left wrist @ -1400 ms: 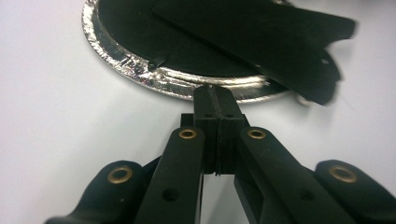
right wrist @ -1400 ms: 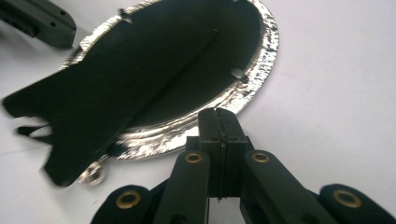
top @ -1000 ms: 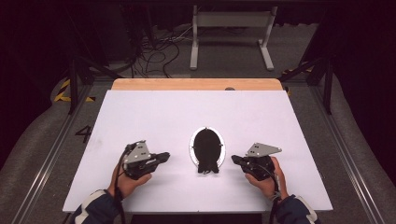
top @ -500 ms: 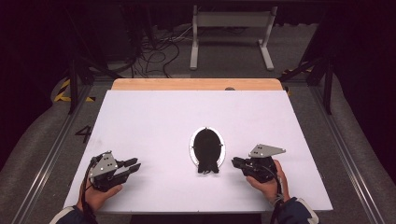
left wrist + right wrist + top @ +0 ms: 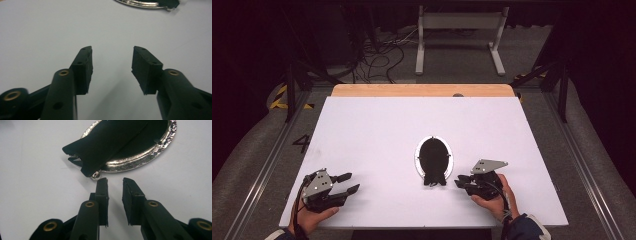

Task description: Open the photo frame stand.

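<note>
While both tools, left (image 5: pixel 346 182) and right (image 5: pixel 460 181), have just been opening empty, bare table (image 5: pixel 377 135) surrounds the oval dish (image 5: pixel 433 157)

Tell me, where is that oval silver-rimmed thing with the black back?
In the high view the oval frame lies flat near the middle of the white table, just left of the right gripper.
</note>
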